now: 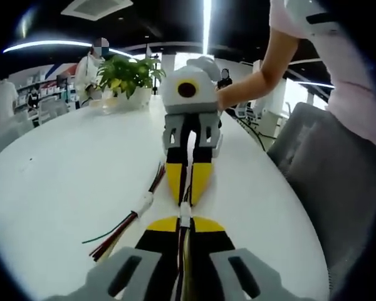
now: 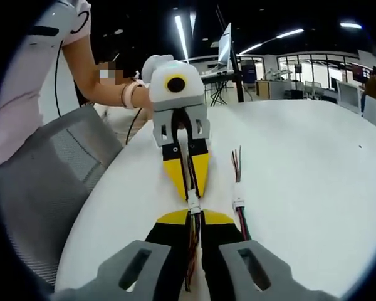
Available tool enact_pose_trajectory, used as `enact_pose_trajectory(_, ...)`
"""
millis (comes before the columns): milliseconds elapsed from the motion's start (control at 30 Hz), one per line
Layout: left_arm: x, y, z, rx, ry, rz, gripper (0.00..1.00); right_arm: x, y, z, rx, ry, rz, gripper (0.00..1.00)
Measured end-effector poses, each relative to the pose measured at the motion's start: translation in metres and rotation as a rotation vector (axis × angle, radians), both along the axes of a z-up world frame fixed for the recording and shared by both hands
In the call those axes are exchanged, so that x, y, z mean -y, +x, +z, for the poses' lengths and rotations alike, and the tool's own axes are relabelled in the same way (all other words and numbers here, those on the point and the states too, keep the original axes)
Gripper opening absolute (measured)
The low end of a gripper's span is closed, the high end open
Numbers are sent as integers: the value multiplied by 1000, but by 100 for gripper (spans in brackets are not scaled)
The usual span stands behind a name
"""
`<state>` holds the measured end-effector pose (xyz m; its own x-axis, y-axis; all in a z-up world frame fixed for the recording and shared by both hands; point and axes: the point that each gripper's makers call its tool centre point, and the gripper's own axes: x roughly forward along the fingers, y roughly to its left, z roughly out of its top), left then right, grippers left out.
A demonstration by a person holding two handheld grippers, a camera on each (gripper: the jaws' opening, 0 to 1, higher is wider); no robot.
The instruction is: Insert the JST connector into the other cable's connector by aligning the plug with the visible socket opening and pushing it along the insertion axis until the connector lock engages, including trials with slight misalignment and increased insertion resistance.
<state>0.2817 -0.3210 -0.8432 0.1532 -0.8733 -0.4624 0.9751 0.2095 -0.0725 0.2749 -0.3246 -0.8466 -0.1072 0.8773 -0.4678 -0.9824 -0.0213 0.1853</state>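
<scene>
The small white JST connector pair (image 1: 185,215) sits between both yellow fingertips, long axis running gripper to gripper. Left gripper (image 1: 185,227) and right gripper (image 2: 195,216) each clamp their cable. No legible writing.

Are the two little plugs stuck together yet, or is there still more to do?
Already done: each tongs grips a cable, the left tongs and the right tongs meeting tip to tip. In hand: the white connectors sit touching between the tips. I cannot tell whether the lock has clicked. Left: maybe a final push. A spare joined cable lies on the white table beside them.
</scene>
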Motion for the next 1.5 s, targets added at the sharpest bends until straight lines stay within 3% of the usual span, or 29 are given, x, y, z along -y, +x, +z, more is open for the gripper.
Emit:
enact_pose_trajectory(100,1,0,1,-7,-39,7,0,0,-2,0,4,13,-12,4)
enact_pose_trajectory(267,1,-5,1,4,-39,28,0,-1,-4,0,43,10,-31,4)
enact_pose_trajectory(367,1,-7,2,-22,-44,46,4,-1,-5,0,78,11,-33,5)
enact_pose_trajectory(533,-3,-12,3,-14,-26,71,8,-1,-6,2,83,3,-50,7)
enact_pose_trajectory(600,-8,-12,3,-39,-15,114,10,-2,-8,2,83,-1,-53,9)
enact_pose_trajectory(667,-11,-12,4,-10,0,125,12,-2,-10,2,96,-12,-57,10)
enact_pose_trajectory(767,-18,-13,5,-23,12,178,14,-1,-6,2,109,-29,-97,13)
enact_pose_trajectory(933,-30,-12,28,-70,-52,327,21,5,-8,18,113,-25,-137,12)
enact_pose_trajectory(1167,-45,-16,80,-61,-179,508,33,18,-9,59,137,13,-264,15)
enact_pose_trajectory(1333,-67,-24,96,-61,-169,701,35,33,-15,85,129,21,-380,19)
enact_pose_trajectory(1500,-75,-39,118,-80,-231,802,39,48,-27,109,129,50,-481,19)
